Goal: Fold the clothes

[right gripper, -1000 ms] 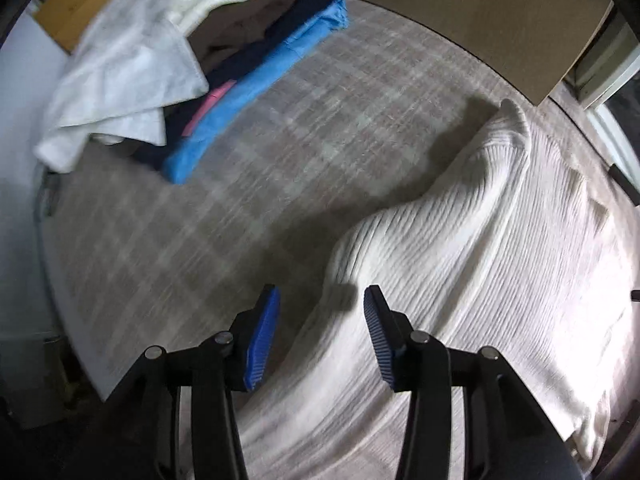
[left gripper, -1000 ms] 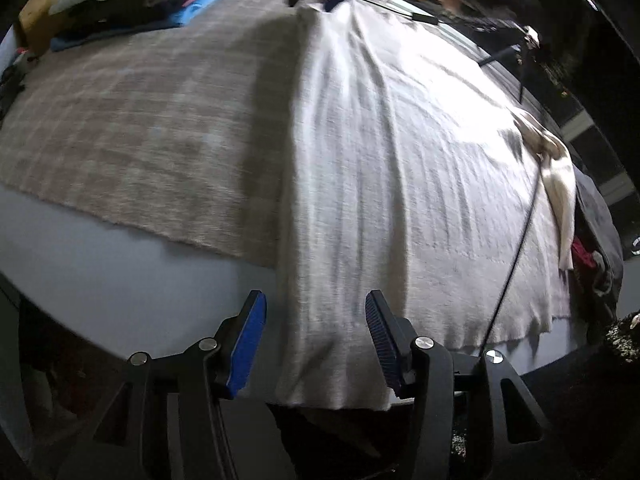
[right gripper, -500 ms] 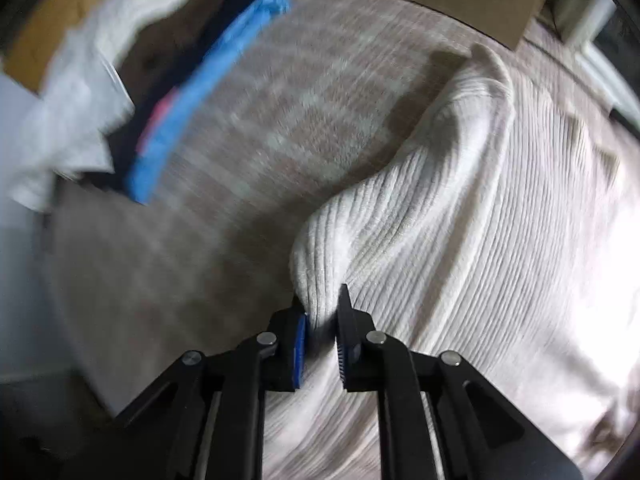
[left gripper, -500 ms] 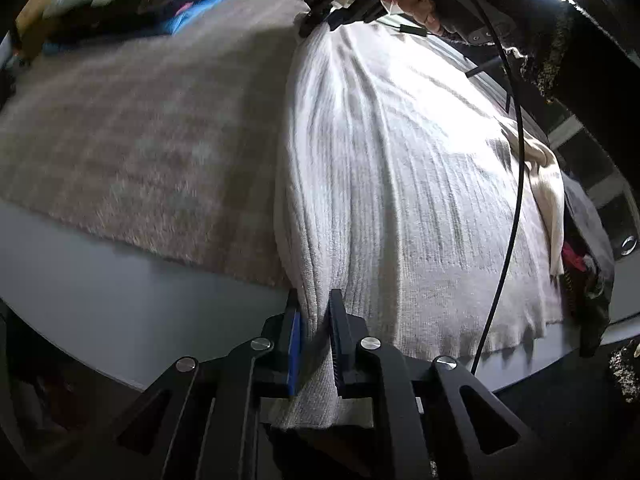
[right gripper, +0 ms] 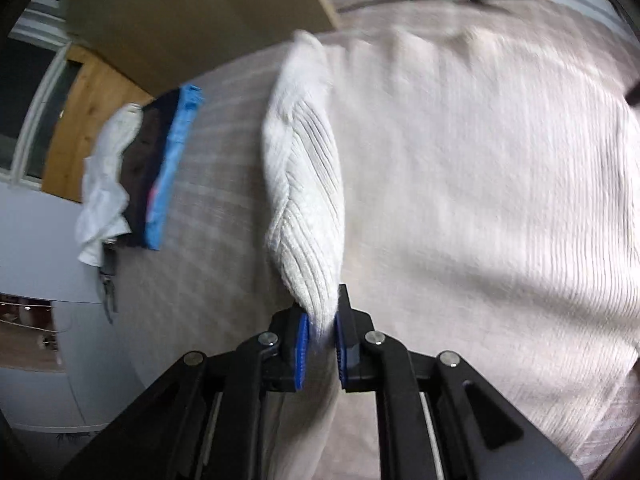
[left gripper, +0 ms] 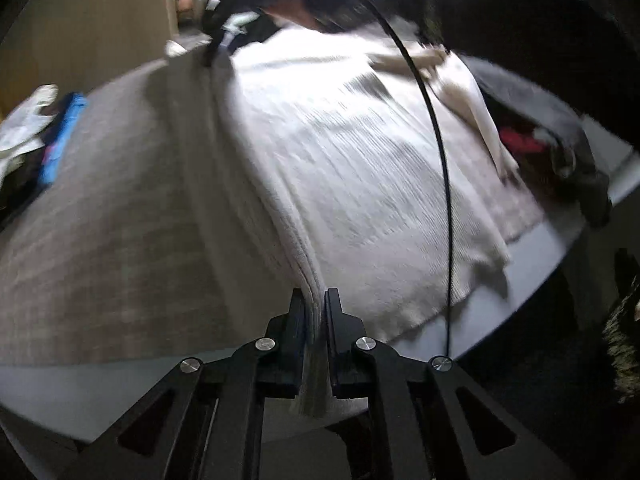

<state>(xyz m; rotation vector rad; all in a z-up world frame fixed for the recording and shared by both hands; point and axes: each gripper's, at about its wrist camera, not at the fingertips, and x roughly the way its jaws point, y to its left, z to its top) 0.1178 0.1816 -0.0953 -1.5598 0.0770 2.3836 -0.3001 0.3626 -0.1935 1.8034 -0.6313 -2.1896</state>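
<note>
Ribbed cream sweater (left gripper: 360, 168) stretches lengthwise between both clamped tools.

The sweater (left gripper: 360, 168) lies spread on the blanket (left gripper: 112, 216) that covers the table (left gripper: 80, 384), with bare blanket to its left and a cable (left gripper: 442, 168) running across its right part. The left gripper (left gripper: 315, 308) pinches the sweater's left edge at the near side of the table, and the right gripper (right gripper: 320, 320) pinches a raised fold of its edge, with the sweater's body to the right. A pile of clothes (right gripper: 140, 176) sits on the blanket well to the left, and another heap (left gripper: 552, 148) lies beyond the sweater's right edge.
</note>
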